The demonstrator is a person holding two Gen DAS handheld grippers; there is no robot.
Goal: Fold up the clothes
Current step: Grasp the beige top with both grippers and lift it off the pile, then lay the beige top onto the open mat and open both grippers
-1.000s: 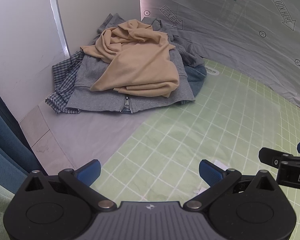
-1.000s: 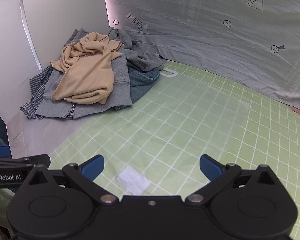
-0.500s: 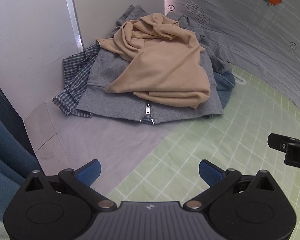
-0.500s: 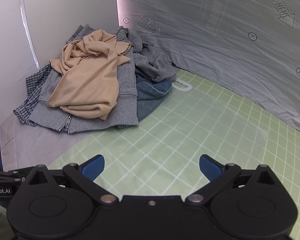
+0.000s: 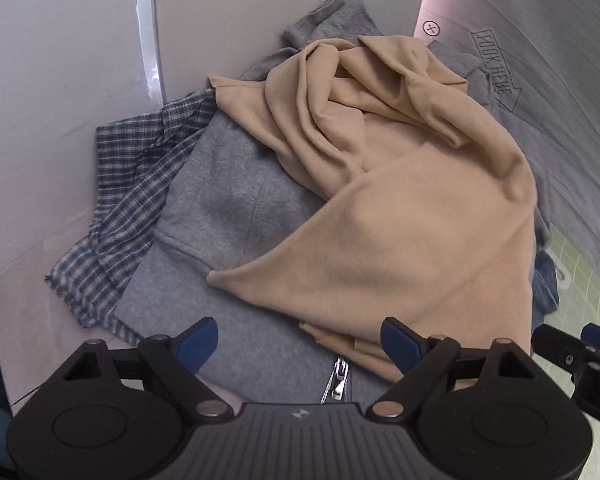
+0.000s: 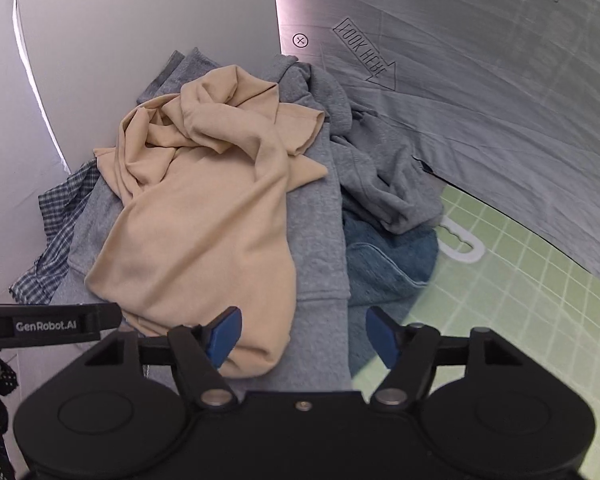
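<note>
A crumpled tan garment (image 5: 412, 232) lies on top of a pile of clothes in the corner; it also shows in the right wrist view (image 6: 204, 216). Under it lies a grey zip hoodie (image 5: 228, 216) (image 6: 320, 248), with a blue plaid shirt (image 5: 132, 184) (image 6: 56, 220) at the left and a blue garment (image 6: 384, 264) at the right. My left gripper (image 5: 298, 344) is open just above the hoodie's hem and the tan garment's lower edge. My right gripper (image 6: 302, 336) is open over the hoodie, by the tan garment's lower right corner.
White walls (image 5: 60, 80) close the corner at the left and back. A grey printed sheet (image 6: 480, 100) hangs at the right. A green grid mat (image 6: 520, 300) covers the table to the right, with a white handle cutout (image 6: 460, 244) near the pile.
Both grippers have moved forward to the clothes pile, which now fills the views. The right gripper's jaws have narrowed somewhat. The clothes have not moved.
</note>
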